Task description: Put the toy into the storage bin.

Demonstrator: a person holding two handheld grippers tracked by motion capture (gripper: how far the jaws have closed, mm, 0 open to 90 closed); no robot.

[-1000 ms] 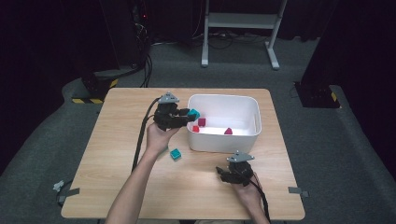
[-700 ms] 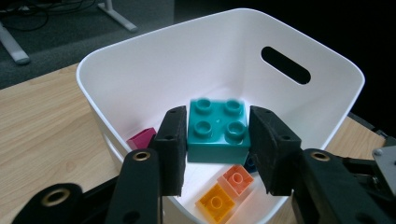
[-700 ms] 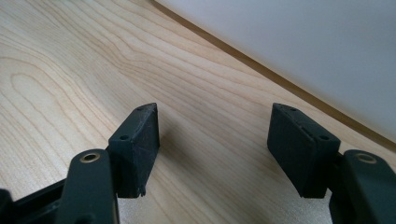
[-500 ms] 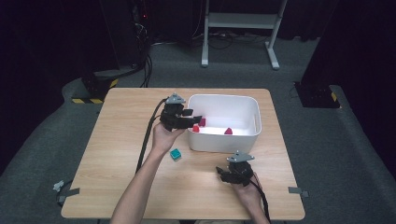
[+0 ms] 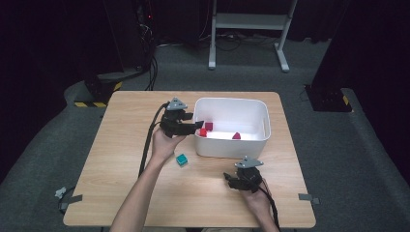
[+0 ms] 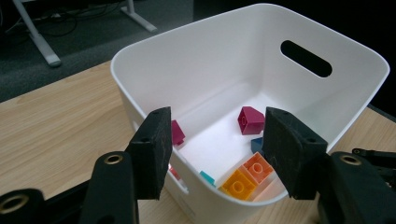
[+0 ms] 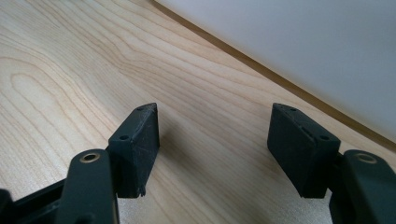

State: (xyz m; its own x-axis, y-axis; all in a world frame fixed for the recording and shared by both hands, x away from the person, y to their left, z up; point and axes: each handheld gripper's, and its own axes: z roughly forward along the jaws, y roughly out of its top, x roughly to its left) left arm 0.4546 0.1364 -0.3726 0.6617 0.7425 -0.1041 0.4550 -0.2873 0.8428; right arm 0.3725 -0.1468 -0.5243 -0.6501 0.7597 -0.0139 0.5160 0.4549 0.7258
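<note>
A: Now, item one, left gripper [image 5: 197, 126]?
B: Over the near-left rim of the white bin [image 5: 261, 112]; jaws have just been opening, stand apart, nothing between them.
A: Bin contents?
B: Two maroon blocks [image 6: 250, 120], an orange block [image 6: 246, 176], a dark blue one, a teal block [image 6: 207, 178] on the bin floor.
A: Item two, right gripper [image 5: 227, 180]?
B: Low on the wooden table [image 5: 121, 145], just before the bin's front wall; jaws spread, empty.
A: Loose stock?
B: One teal cube [image 5: 182, 159] on the table, beside the left hand [image 5: 163, 145]
</note>
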